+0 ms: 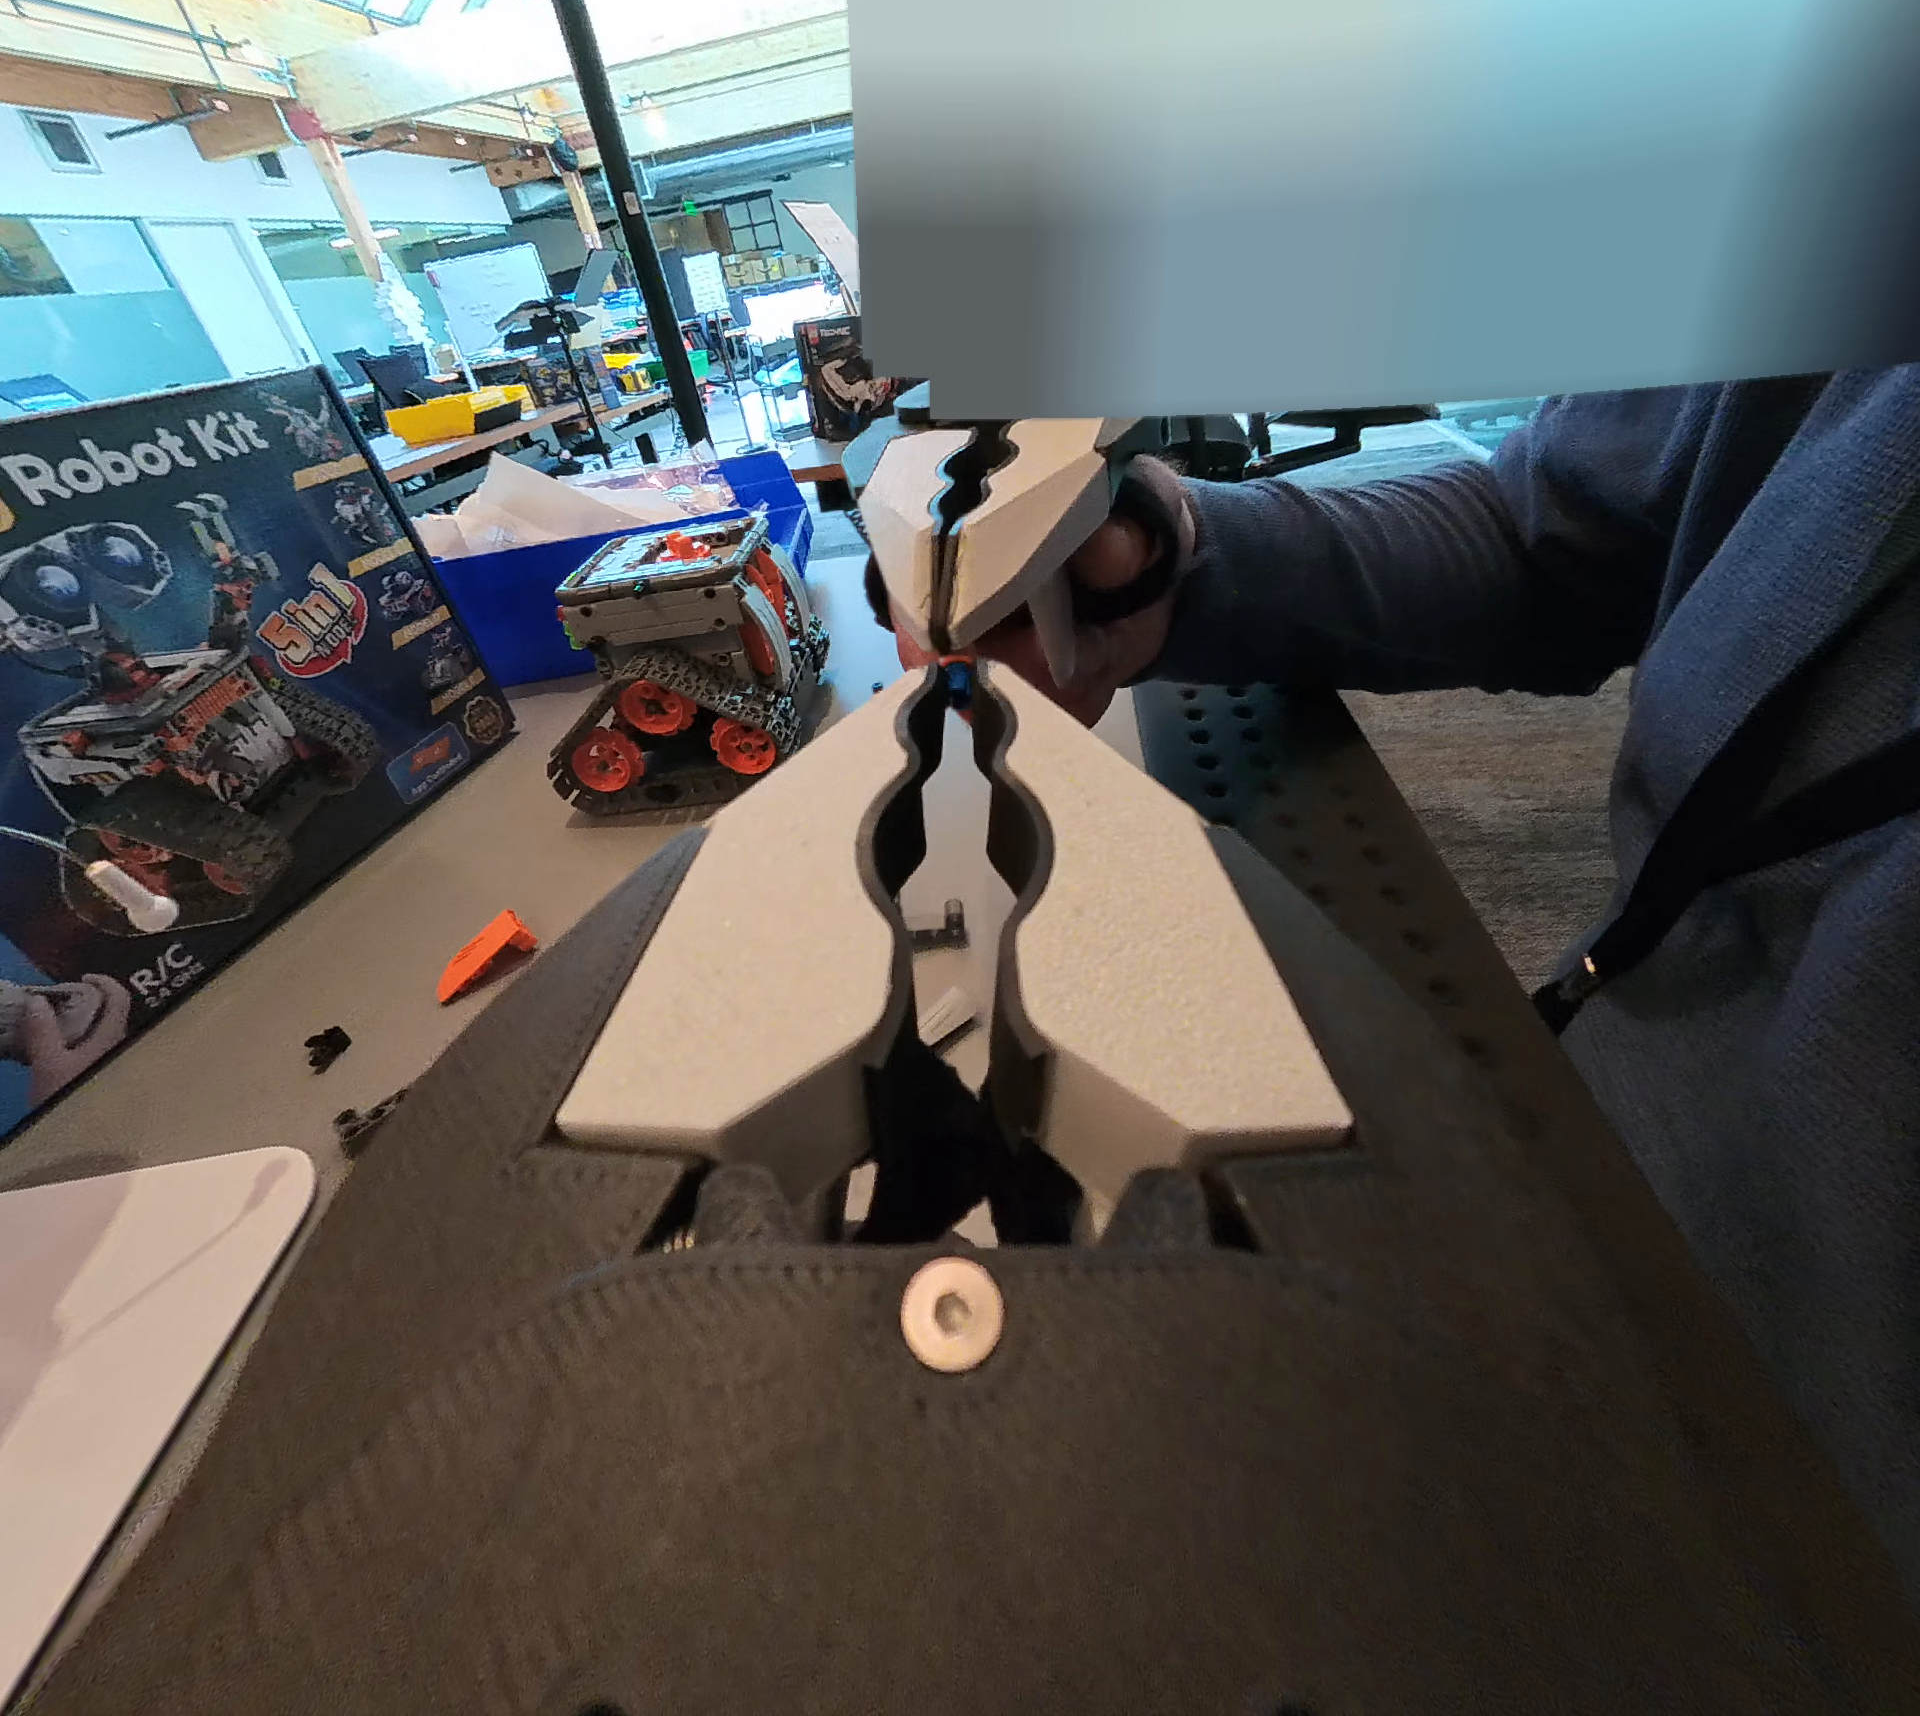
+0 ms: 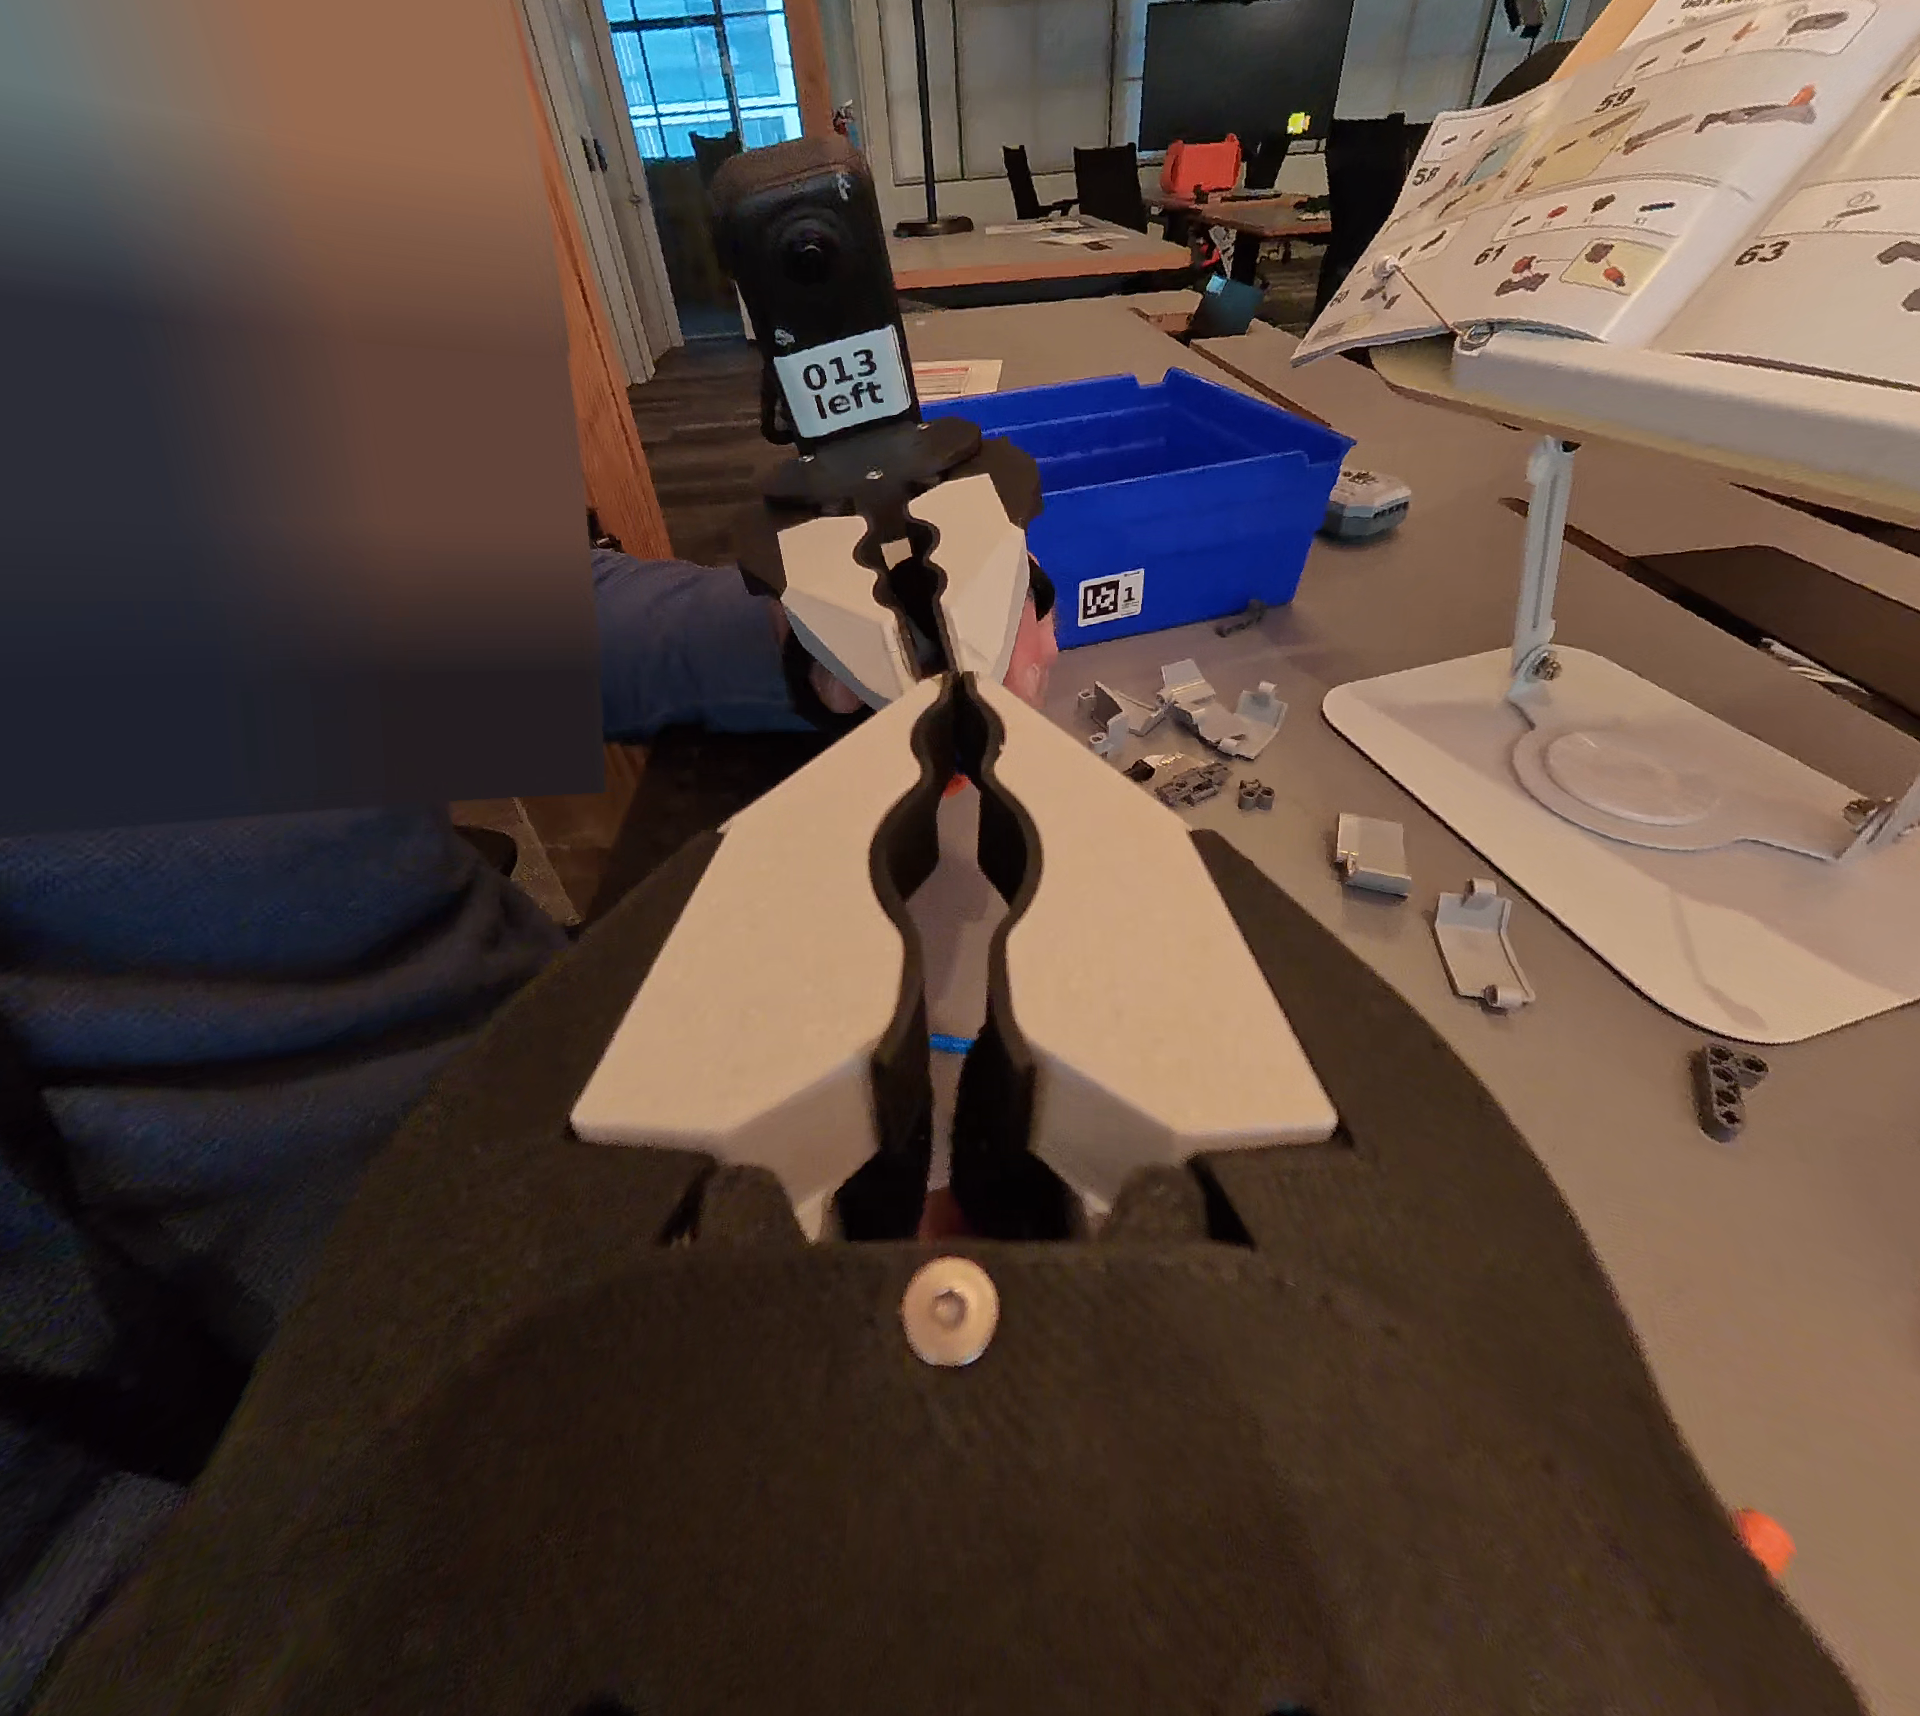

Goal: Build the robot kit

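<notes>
Skylit hall with a black pole, grey table, paned window.

The right gripper is met tip to tip by the left gripper, just beside the blue bin.

Each wrist camera sat close behind its own jaws, looking along them at the opposite gripper; both shared that tip-to-tip meeting above the worktop.

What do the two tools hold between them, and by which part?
A small blue and orange pin, pinched at opposite ends: the left tool grips one end, the right tool the other.
</notes>
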### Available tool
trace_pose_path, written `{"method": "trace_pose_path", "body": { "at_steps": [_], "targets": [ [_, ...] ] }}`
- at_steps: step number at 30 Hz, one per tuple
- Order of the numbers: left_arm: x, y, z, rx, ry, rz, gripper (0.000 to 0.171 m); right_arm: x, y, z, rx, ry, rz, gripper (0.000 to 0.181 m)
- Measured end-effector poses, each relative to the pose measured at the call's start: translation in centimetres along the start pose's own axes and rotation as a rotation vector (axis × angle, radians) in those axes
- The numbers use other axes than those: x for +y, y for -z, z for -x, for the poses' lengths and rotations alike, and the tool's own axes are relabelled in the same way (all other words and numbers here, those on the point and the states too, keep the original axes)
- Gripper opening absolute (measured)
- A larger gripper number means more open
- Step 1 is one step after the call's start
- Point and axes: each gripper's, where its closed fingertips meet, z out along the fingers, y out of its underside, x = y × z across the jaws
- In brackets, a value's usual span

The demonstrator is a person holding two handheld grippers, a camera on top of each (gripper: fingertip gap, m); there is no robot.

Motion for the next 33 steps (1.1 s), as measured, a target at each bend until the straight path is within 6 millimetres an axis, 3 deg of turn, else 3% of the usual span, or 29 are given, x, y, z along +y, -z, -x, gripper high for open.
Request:
{"method": "trace_pose_path", "body": {
  "at_steps": [6, 15, 19, 27, 33],
  "targets": [
    [-0.6, 0.2, 0.3, -0.015, 0.007, -0.035, 0.003, 0.1, 0.3, -0.2, 0.012, 0.000, 0.018, 0.019],
    [-0.7, 0.3, 0.3, 0.003, 0.024, -0.042, 0.003, 0.2, -0.2, 0.0, 0.003, -0.018, -0.020, 0.006],
    [2.1, 0.4, 0.0, 0.047, 0.017, 0.130, 0.009, 2.7, 0.0, -0.6, 0.045, 0.115, 0.173, 0.005],
    [10.4, 1.5, -1.9, 0.151, -0.029, 0.552, 0.016, 12.2, 0.2, 0.9, -0.076, 0.327, 0.752, 0.005],
    [13.1, 1.3, -2.7, 0.179, -0.068, 0.649, 0.019, 14.3, -0.1, 0.1, -0.098, 0.369, 0.874, 0.005]
  ]
}}
